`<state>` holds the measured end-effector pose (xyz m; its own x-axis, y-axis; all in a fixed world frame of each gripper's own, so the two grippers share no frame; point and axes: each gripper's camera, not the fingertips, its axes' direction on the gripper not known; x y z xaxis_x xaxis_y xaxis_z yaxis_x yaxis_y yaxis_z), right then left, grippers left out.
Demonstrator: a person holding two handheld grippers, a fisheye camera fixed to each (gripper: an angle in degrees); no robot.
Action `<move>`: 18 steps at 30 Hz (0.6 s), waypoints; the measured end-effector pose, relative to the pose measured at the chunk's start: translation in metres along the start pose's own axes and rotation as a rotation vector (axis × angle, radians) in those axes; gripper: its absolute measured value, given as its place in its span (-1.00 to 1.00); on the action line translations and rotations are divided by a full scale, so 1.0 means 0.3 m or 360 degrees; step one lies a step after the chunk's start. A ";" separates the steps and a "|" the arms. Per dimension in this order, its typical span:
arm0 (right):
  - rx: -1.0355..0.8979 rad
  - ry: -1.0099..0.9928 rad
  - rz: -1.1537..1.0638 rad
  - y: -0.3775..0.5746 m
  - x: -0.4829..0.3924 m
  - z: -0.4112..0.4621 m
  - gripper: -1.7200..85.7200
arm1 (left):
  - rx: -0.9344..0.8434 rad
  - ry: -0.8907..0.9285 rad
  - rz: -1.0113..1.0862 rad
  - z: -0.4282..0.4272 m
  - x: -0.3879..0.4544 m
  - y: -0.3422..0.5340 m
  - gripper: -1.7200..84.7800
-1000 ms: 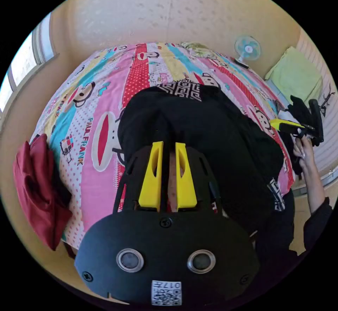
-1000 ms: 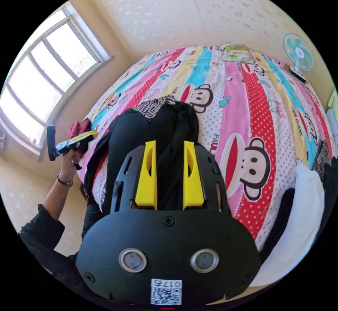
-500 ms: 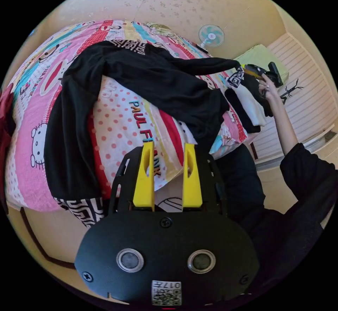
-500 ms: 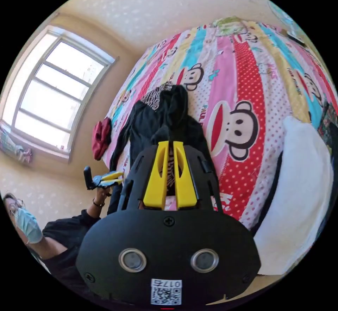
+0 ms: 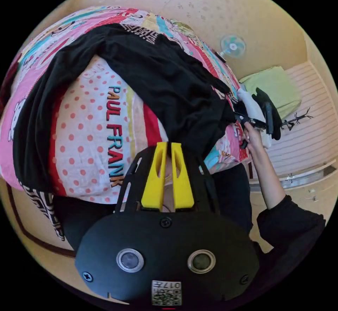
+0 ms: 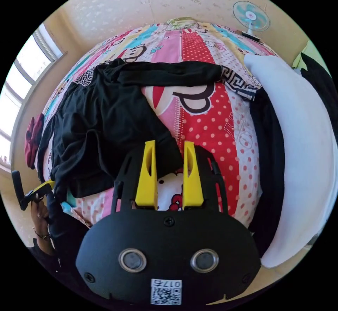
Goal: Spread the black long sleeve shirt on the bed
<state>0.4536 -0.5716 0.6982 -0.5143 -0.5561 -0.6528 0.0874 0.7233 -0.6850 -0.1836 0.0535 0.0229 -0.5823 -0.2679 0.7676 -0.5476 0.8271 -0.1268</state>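
Beyond the left claw (image 5: 167,145), its jaws nearly together and empty, lies the shirt (image 5: 155,78); right claw (image 6: 169,145) spread, empty.

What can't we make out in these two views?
- Left gripper view: whether the jaws pinch anything; its black body covers the bed edge beneath.
- Shirt hem, right gripper view: runs behind the gripper body.
- Fan: too small for detail.

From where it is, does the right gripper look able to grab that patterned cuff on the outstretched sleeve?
Probably yes. The right gripper is open over bare bedspread, and nothing lies on the patterned cuff, though it sits farther up the bed.
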 end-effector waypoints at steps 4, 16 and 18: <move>-0.0249 -0.0234 -0.0070 -0.073 0.003 -0.113 -0.85 | -0.0148 0.0139 0.0168 -0.129 -0.066 0.001 -0.97; -0.0236 0.0048 -0.0157 0.555 0.078 -0.420 -0.82 | -0.0108 0.0137 -0.0148 -0.567 -0.294 0.310 -0.83; -0.0329 0.0120 -0.0085 0.596 0.096 -0.366 -0.81 | 0.0005 0.0044 -0.0286 -0.617 -0.373 0.324 -0.68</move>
<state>0.3606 -0.4134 0.5923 -0.5767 -0.5693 -0.5859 -0.1143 0.7664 -0.6322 -0.0605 0.2553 0.0411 -0.4580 -0.3976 0.7951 -0.6435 0.7654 0.0120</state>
